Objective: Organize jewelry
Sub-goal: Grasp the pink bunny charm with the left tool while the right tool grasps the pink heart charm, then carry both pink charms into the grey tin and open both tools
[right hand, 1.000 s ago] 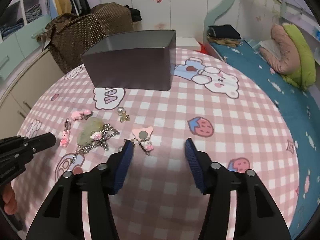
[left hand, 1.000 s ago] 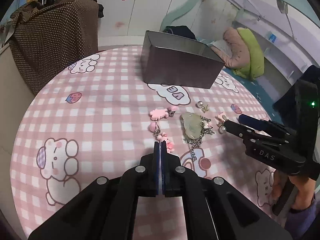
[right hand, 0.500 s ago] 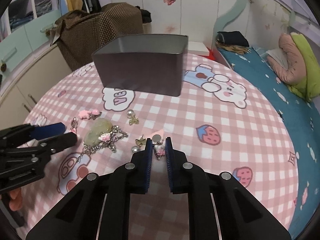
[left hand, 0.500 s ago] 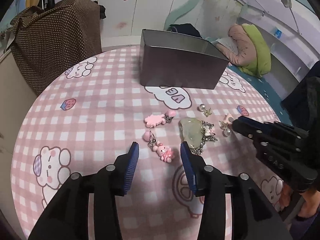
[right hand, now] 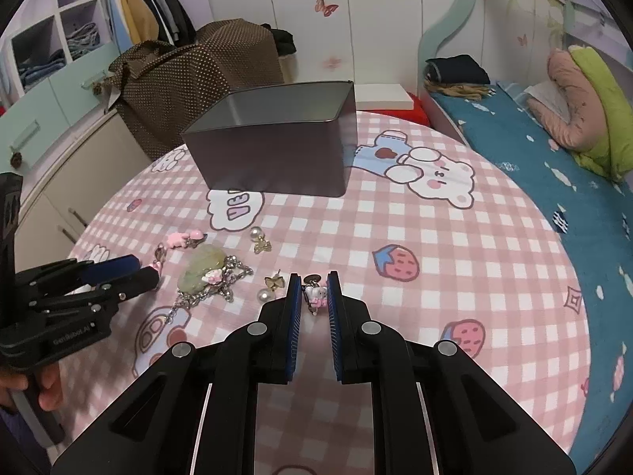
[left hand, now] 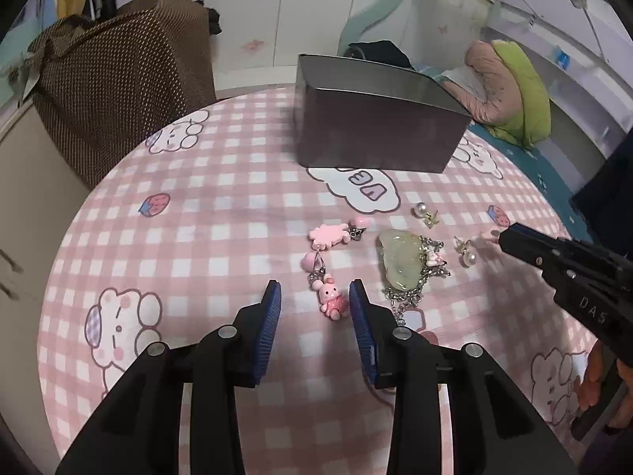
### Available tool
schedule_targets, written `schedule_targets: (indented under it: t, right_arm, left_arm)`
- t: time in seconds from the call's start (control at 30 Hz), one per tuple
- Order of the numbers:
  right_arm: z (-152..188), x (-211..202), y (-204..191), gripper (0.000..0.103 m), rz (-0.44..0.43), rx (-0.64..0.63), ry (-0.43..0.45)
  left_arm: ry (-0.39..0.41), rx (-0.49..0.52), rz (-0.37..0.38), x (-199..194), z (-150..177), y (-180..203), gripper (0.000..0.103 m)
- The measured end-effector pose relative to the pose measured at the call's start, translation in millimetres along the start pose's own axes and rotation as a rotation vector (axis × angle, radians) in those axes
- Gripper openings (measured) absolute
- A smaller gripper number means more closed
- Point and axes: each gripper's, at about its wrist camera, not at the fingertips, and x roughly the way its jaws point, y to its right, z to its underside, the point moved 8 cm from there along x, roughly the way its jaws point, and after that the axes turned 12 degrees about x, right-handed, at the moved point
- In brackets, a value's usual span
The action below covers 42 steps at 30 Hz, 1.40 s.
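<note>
Jewelry lies on a pink checked tablecloth [left hand: 205, 237]. My left gripper [left hand: 314, 297] is open, its pads on either side of a pink bunny charm [left hand: 331, 300] on a chain. A pale green jade pendant [left hand: 399, 261] with a silver chain lies to its right, with pearl earrings [left hand: 421, 210] beyond. My right gripper [right hand: 313, 289] is shut on a small pink-and-white charm earring [right hand: 315, 295] and holds it just over the cloth. A grey metal box [right hand: 277, 146] stands open behind the jewelry; it also shows in the left wrist view [left hand: 376, 126].
A brown dotted bag [right hand: 198, 75] stands beyond the table at the back left. A bed with a teal sheet [right hand: 554, 166] runs along the right. A pearl stud and gold earring [right hand: 269, 289] lie just left of my right gripper.
My left gripper opened from shut and came down around the pink bunny charm. My right gripper closed from wide open onto the small charm earring.
</note>
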Motion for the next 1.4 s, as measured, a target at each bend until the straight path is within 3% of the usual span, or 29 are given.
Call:
schedule_targets:
  t: [0.17, 0.2, 0.23, 0.27, 0.47, 0.63, 0.9, 1.07, 1.23, 1.4]
  right_arm:
    - [0.3, -0.5, -1.5, 0.014, -0.009, 0.003, 0.001]
    - [0.2, -0.7, -1.8, 0.014, -0.009, 0.002, 0.001]
    - [0.0, -1.3, -2.1, 0.014, -0.01, 0.001, 0.002]
    - [-0.4, -1.6, -1.7, 0.014, -0.012, 0.003, 0.003]
    - [-6.7, -4.2, -2.7, 0.014, -0.028, 0.009, 0.009]
    - [-15.9, -8.6, -10.1, 0.014, -0.054, 0.007, 0.021]
    - [-62.6, -28.8, -28.7, 0.014, -0.114, -0.002, 0.089]
    - [-100.8, -29.3, -34.1, 0.014, -0.131, 0.024, 0.121]
    - [-126.2, -14.0, -42.0, 0.014, -0.133, 0.035, 0.114]
    - [-133.8, 14.6, -43.0, 0.014, -0.13, 0.048, 0.06]
  left_arm:
    - [0.004, 0.0, -0.004, 4.9, -6.1, 3.6, 0.033]
    - [0.001, 0.01, -0.019, 5.9, -7.1, 4.1, 0.03]
    - [-0.001, 0.017, -0.03, 6.4, -7.3, 4.1, 0.016]
    - [-0.003, 0.025, -0.047, 6.9, -6.9, 2.9, 0.011]
    - [0.01, 0.03, -0.025, 5.5, -7.0, -1.0, 0.01]
    - [0.065, 0.033, 0.025, -11.2, -20.1, 0.6, 0.01]
    - [0.197, 0.063, 0.158, -54.3, -82.3, 6.8, 0.01]
    - [0.255, 0.076, 0.163, -63.1, -132.0, 2.1, 0.01]
    - [0.214, 0.04, 0.218, -34.2, -163.6, -0.9, 0.01]
    - [0.139, 0.002, 0.247, 4.3, -167.0, -1.5, 0.01]
